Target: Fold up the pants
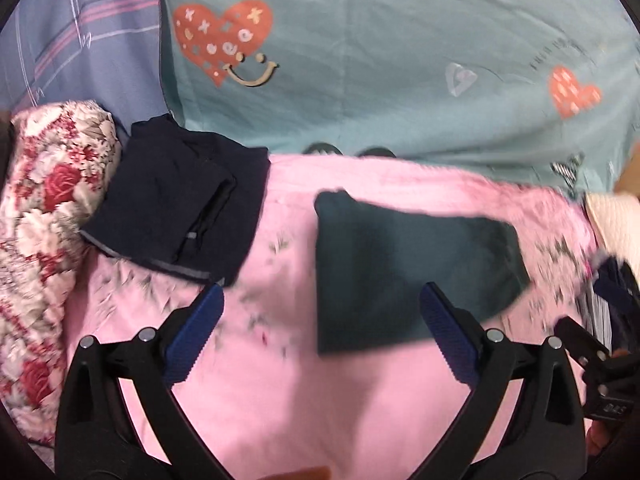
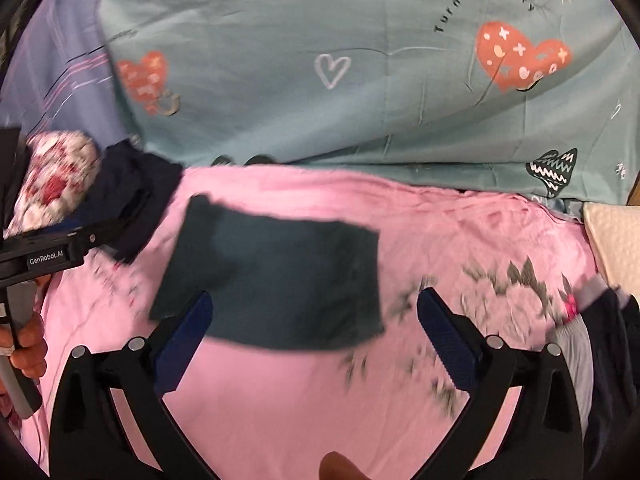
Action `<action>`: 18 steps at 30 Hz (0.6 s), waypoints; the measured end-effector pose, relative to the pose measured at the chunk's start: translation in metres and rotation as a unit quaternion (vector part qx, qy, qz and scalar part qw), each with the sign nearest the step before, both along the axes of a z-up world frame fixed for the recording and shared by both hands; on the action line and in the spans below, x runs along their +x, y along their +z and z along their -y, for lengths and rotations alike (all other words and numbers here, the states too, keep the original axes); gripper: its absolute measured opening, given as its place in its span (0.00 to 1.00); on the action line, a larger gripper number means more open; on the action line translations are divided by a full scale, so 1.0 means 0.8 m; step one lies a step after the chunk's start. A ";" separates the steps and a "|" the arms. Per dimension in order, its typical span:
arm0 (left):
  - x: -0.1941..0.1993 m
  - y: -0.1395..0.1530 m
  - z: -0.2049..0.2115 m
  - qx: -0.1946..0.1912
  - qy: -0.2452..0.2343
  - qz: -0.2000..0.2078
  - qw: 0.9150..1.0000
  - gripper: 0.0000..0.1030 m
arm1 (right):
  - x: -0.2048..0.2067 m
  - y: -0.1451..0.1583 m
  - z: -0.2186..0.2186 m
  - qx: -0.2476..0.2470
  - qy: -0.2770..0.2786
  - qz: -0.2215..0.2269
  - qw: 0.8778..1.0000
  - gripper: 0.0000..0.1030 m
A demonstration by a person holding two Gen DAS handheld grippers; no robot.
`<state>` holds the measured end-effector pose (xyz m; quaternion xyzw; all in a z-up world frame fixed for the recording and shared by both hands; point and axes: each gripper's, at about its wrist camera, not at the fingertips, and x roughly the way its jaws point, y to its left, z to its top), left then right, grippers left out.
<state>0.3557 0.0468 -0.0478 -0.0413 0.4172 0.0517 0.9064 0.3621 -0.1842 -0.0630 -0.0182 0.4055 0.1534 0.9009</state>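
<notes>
Item: dark green folded pants, a compact cloth rectangle, lying flat mid-way across the pink floral bed sheet, apparently folded and released. Left tool and right tool both hover near the pants' near edge with jaws spread wide, gripping nothing, likely drawn back after a fold. A navy folded garment sits far left beside a red-and-white floral quilt, seemingly a finished stack; more dark clothing waits at right.
</notes>
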 end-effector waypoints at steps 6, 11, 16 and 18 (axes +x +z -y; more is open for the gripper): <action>-0.071 0.020 0.033 0.011 -0.016 -0.001 1.000 0.97 | -0.064 0.009 0.001 0.003 -0.008 -0.006 1.000 0.99; -0.104 0.032 0.053 0.023 -0.028 0.005 0.999 0.97 | -0.099 0.014 0.008 0.017 -0.006 -0.009 1.000 0.99; -0.118 0.038 0.061 0.026 -0.029 0.008 0.999 0.97 | -0.117 0.012 0.012 0.012 -0.007 -0.011 1.000 0.99; -0.120 0.040 0.064 0.026 -0.028 0.010 0.999 0.97 | -0.121 0.014 0.013 0.011 -0.008 -0.010 1.000 0.99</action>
